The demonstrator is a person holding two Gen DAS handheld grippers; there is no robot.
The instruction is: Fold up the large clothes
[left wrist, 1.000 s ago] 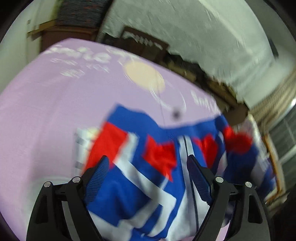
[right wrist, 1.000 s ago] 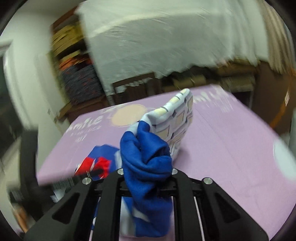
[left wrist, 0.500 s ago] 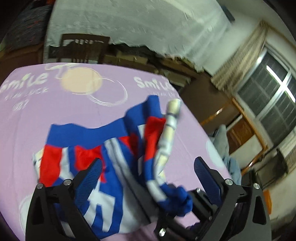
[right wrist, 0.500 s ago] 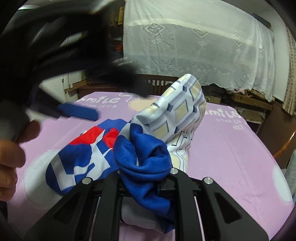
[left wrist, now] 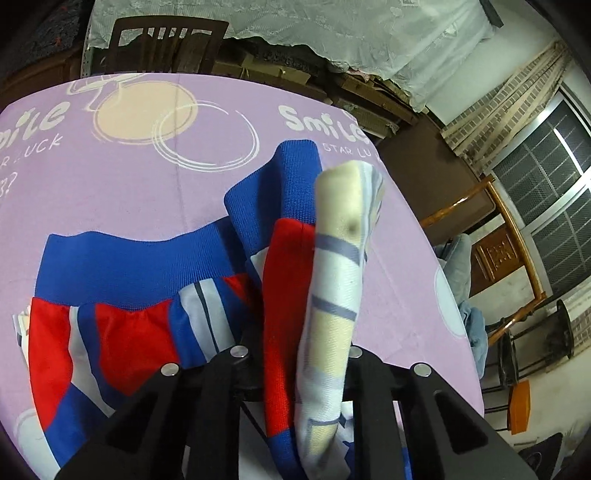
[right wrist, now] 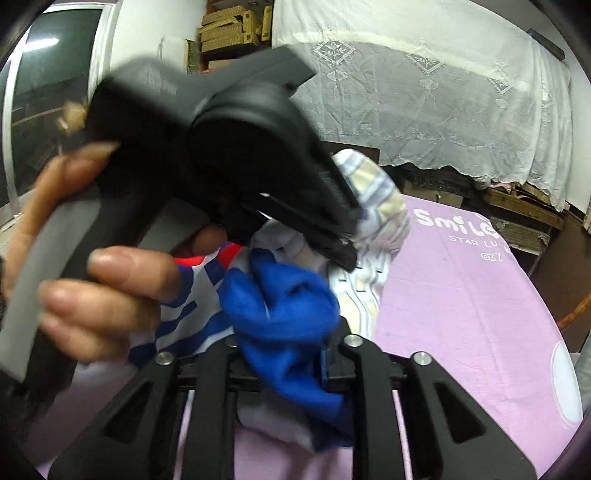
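Note:
A large blue, red and white garment (left wrist: 129, 266) lies on the purple printed table cover (left wrist: 110, 184). One fold with a cream patterned lining (left wrist: 336, 280) stands up from it. My left gripper (left wrist: 295, 332) is closing on that raised fold, and cloth fills the gap and hides its fingertips. In the right wrist view the left gripper (right wrist: 347, 236), held by a hand (right wrist: 103, 291), bites the fold from the left. My right gripper (right wrist: 291, 343) is opening; the bunched blue hem (right wrist: 288, 302) still sits loosely between its jaws.
A dark wooden chair (left wrist: 166, 40) stands behind the table under a white lace cloth (left wrist: 332, 33). Past the table's right edge are a wooden chair frame (left wrist: 509, 258), pale blue cloth (left wrist: 461, 266) and a window (left wrist: 546, 177).
My left gripper swung right across the garment with its jaws wide, then closed on the raised fold held by the right gripper. It now crowds the right wrist view. The right jaws widened slightly.

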